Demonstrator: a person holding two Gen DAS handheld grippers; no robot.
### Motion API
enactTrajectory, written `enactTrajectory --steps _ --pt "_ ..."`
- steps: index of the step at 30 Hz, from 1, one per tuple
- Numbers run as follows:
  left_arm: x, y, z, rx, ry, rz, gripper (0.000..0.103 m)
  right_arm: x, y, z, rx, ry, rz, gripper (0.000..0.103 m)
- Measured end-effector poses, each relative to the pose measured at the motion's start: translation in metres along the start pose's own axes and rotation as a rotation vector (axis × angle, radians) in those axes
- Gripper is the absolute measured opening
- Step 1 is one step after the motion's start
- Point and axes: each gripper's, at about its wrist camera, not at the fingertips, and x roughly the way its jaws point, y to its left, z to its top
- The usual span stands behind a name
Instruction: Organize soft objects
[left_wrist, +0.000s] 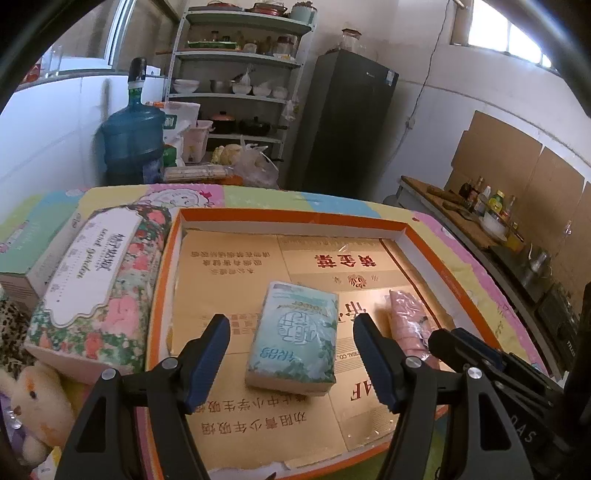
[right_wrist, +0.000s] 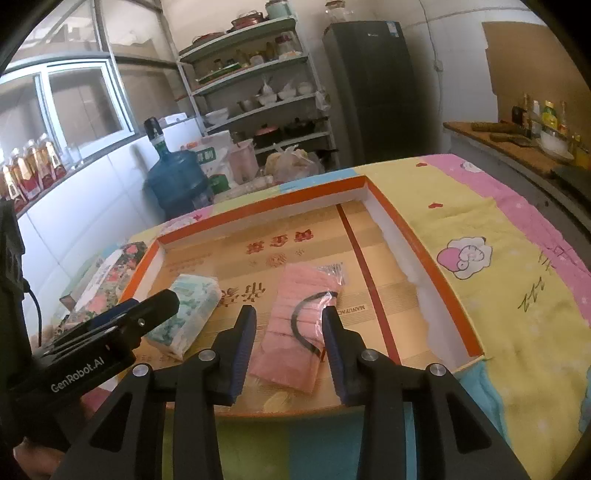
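Observation:
A shallow orange-rimmed box lined with cardboard sits on the table; it also shows in the right wrist view. Inside lie a light blue tissue pack and a pink packet in clear wrap. My left gripper is open, its fingers on either side of the tissue pack and above it. My right gripper is open over the pink packet. Left of the box lie a floral tissue pack and a white plush toy.
The table wears a pastel cartoon cloth. Behind it stand a blue water jug, a shelf rack of dishes and a dark fridge. A counter with bottles runs along the right. A green box lies far left.

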Motion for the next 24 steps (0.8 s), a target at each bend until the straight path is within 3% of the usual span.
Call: enactTrajectory --steps 9,12,16,24 --pt "-0.026 0.003 0.0 0.017 -0.049 0.036 0.071 -0.015 0.015 -0.001 -0.017 -0.021 0.002 0.039" --pt "-0.038 0.004 -0.001 0.026 -0.073 0.045 0.078 -0.021 0.021 -0.003 -0.023 -0.033 -0.003 0.05" --pt "-0.052 0.008 -0.003 0.04 -0.094 0.065 0.078 -0.027 0.031 -0.005 -0.029 -0.047 -0.012 0.061" --pt "-0.077 0.023 -0.007 0.05 -0.125 0.106 0.078 -0.039 0.05 -0.011 -0.035 -0.068 -0.006 0.061"
